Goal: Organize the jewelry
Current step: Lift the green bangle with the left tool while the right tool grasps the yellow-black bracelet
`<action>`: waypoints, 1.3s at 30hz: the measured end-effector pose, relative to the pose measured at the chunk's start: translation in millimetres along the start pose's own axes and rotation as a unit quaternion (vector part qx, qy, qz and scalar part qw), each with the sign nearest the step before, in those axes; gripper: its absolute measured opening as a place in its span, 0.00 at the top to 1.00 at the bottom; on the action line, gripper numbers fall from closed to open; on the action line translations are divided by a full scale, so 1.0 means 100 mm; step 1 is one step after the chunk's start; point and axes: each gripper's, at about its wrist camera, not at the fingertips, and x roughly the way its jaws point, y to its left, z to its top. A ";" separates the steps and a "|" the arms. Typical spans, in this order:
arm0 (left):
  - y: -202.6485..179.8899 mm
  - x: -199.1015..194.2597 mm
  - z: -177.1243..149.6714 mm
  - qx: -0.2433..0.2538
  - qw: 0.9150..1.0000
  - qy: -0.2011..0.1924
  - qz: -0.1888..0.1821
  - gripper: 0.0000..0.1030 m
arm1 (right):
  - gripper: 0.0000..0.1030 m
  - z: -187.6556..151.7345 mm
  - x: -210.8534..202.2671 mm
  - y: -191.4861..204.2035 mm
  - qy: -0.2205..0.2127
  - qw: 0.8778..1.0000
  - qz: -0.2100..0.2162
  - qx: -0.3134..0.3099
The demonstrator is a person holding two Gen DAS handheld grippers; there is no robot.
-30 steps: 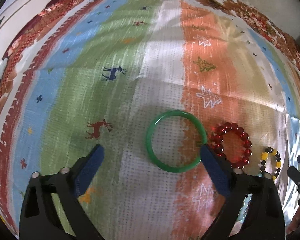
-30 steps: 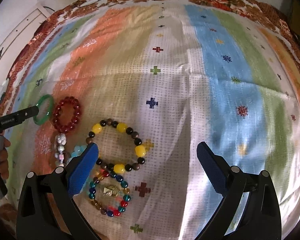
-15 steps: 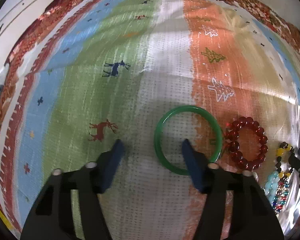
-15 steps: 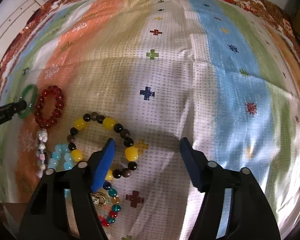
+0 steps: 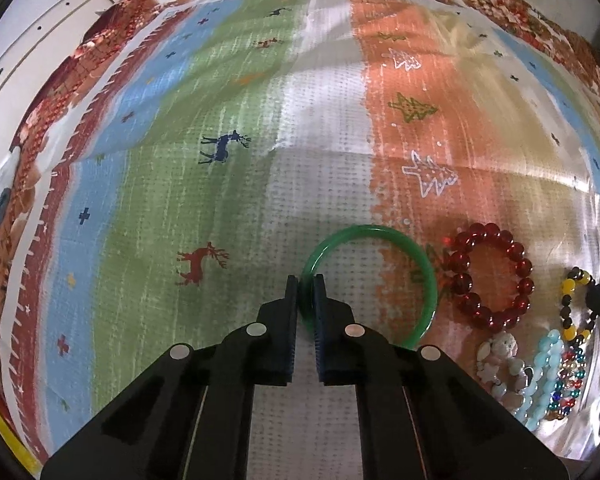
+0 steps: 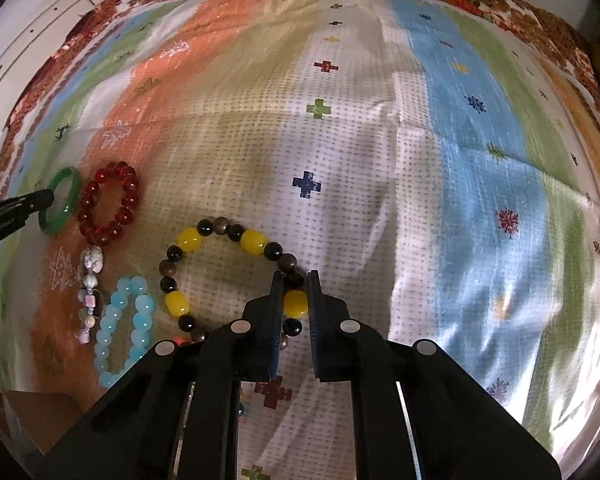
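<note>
On the striped patterned cloth (image 5: 228, 208), the left gripper (image 5: 306, 286) pinches the smooth green bangle (image 5: 428, 280); the right gripper (image 6: 294, 280) clamps the yellow-and-dark beaded bracelet (image 6: 188, 240).

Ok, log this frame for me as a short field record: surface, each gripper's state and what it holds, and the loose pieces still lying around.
surface: striped patterned cloth
left gripper: shut on green bangle, clamping its left rim
right gripper: shut on yellow and dark bead bracelet, pinched at a yellow bead
lifted yet: cannot tell; both pieces look to be lying on the cloth
loose pieces: red bead bracelet beside the bangle; light blue bead bracelet; white and pink bead strand; multicoloured bead bracelet
</note>
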 end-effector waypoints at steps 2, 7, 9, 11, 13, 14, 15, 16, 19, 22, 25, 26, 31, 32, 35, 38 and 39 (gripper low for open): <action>0.00 -0.04 0.00 0.001 1.000 -0.004 -0.002 0.94 | 0.88 -0.01 -0.04 0.01 -0.005 1.000 0.004 -0.001; -0.05 -0.17 0.00 0.014 0.999 -0.027 0.007 0.94 | 0.88 -0.03 -0.27 0.09 -0.033 0.999 0.001 -0.019; -0.05 -0.23 0.00 0.011 0.999 -0.033 0.001 0.93 | 0.88 -0.04 -0.37 0.13 -0.046 0.999 0.002 -0.025; -0.05 -0.33 0.00 0.007 0.999 -0.041 -0.010 0.93 | 0.88 -0.05 -0.46 0.16 -0.055 0.998 -0.002 -0.031; -0.07 -0.42 -0.01 0.010 0.999 -0.050 -0.012 0.93 | 0.88 -0.08 -0.54 0.17 -0.064 0.997 -0.003 -0.031; -0.09 -0.46 -0.02 0.012 0.998 -0.055 -0.013 0.92 | 0.88 -0.07 -0.55 0.17 -0.065 0.997 -0.001 -0.030; -0.11 -0.51 -0.03 0.014 0.998 -0.059 -0.017 0.92 | 0.88 -0.08 -0.57 0.17 -0.067 0.997 0.002 -0.029; -0.11 -0.55 -0.04 0.014 0.998 -0.063 -0.020 0.92 | 0.88 -0.09 -0.60 0.18 -0.069 0.997 0.005 -0.027; -0.15 -0.67 -0.08 0.016 0.997 -0.074 -0.028 0.92 | 0.88 -0.12 -0.70 0.19 -0.079 0.996 0.010 -0.026; -0.19 -0.79 -0.14 0.025 0.996 -0.083 -0.035 0.92 | 0.88 -0.14 -0.80 0.23 -0.090 0.996 0.013 -0.026; -0.22 -0.92 -0.21 0.027 0.994 -0.094 -0.042 0.92 | 0.88 -0.17 -0.90 0.24 -0.102 0.994 0.015 -0.024; -0.23 -0.96 -0.22 0.027 0.994 -0.097 -0.045 0.92 | 0.88 -0.18 -0.93 0.25 -0.105 0.994 0.015 -0.024; -0.30 -1.18 -0.34 0.026 0.992 -0.114 -0.056 0.92 | 0.88 -0.25 -1.07 0.29 -0.117 0.993 0.021 -0.025; -0.31 -1.22 -0.36 0.026 0.991 -0.118 -0.058 0.92 | 0.88 -0.27 -1.11 0.30 -0.121 0.992 0.022 -0.026; -0.35 -1.33 -0.42 0.027 0.989 -0.128 -0.065 0.92 | 0.88 -0.32 -1.21 0.35 -0.130 0.991 0.026 -0.030; -0.39 -1.41 -0.50 0.034 0.988 -0.132 -0.071 0.92 | 0.88 -0.37 -1.31 0.39 -0.140 0.989 0.030 -0.035; -0.40 -1.43 -0.52 0.036 0.988 -0.133 -0.071 0.92 | 0.88 -0.39 -1.35 0.40 -0.143 0.988 0.034 -0.038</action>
